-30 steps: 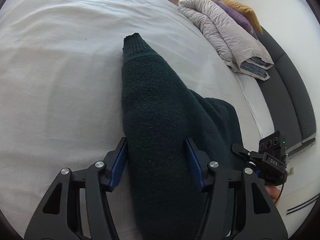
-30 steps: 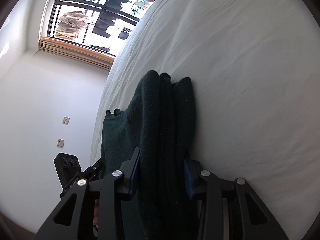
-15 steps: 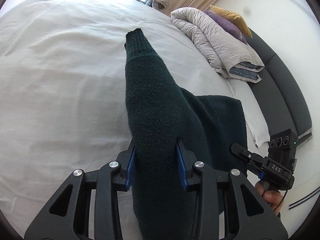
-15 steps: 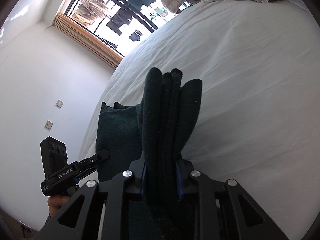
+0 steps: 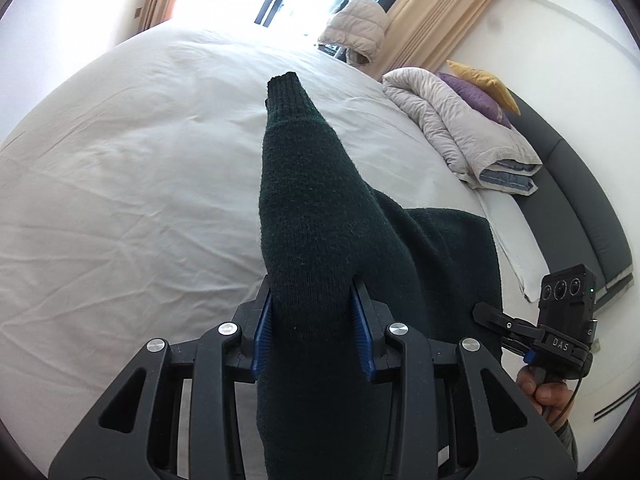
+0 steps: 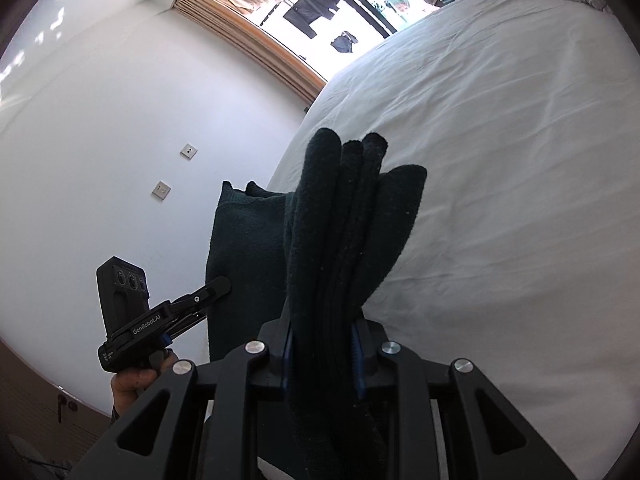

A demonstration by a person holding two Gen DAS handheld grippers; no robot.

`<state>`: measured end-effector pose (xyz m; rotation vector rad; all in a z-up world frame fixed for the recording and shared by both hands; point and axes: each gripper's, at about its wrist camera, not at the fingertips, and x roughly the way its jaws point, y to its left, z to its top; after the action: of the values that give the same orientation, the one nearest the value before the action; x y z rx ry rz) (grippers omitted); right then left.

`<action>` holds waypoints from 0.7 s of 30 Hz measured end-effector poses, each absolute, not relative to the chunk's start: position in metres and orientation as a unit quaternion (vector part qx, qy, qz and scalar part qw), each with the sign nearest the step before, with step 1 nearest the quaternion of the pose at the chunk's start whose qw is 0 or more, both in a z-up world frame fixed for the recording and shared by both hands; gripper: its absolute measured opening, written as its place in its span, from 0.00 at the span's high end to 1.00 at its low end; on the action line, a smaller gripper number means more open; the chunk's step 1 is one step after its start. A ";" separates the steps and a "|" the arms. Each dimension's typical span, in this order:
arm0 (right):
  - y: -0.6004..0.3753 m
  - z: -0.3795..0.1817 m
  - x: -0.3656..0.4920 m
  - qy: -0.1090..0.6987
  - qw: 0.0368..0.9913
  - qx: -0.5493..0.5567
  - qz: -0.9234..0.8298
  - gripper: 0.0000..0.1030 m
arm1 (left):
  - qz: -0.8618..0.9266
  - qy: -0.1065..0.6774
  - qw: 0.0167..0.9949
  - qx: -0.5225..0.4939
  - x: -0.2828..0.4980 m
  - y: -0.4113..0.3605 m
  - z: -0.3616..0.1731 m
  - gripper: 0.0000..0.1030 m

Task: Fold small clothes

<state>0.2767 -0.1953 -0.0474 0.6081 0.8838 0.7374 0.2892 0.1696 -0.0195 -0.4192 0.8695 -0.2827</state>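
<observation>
A dark green knitted sweater (image 5: 320, 216) is lifted off the bed (image 5: 120, 184) between two tongs, well clear of the headboard end. The left tongs (image 5: 312, 328) are pinched on a sleeve, the blue pads (image 5: 262, 328) pressing the thick wool from both sides; the sleeve runs forward as a tapering tube to a ribbed cuff, and the body of the garment hangs off to the right toward the other tool. The right tongs (image 6: 322, 354) are clamped on a bunched edge of the same sweater (image 6: 344, 232), several soft folds standing up side by side between the pads like stacked ridges. Each view shows the other tool gripped in a hand (image 5: 548, 392), beside the hanging cloth. The bed's white sheet is lightly creased and broad, with open room to the left and ahead of the sleeve up to its rounded far edge. At the right side of the bed lies a folded pale quilt (image 5: 452, 132) with a purple pillow (image 5: 476, 98) and a yellow one on it, against a curved grey headboard (image 5: 576, 208). Beyond the bed is a bright window with beige curtains (image 5: 436, 16).
</observation>
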 end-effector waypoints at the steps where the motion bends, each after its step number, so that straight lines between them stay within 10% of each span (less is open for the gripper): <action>1: -0.190 -0.054 0.275 0.415 0.793 0.284 0.343 0.76 | -0.131 0.420 0.875 -0.203 0.283 0.177 -0.026 0.68; 13: -0.192 -0.114 0.281 0.452 0.777 0.306 0.313 0.76 | -0.108 0.437 0.871 -0.196 0.282 0.196 -0.096 0.66; 21: -0.211 -0.151 0.279 0.453 0.762 0.348 0.305 0.74 | -0.105 0.438 0.868 -0.211 0.286 0.200 -0.124 0.44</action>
<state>0.2793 -0.2109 -0.1514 0.7569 0.9851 0.6635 0.2863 0.2000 -0.1245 -0.4416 0.9165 -0.2193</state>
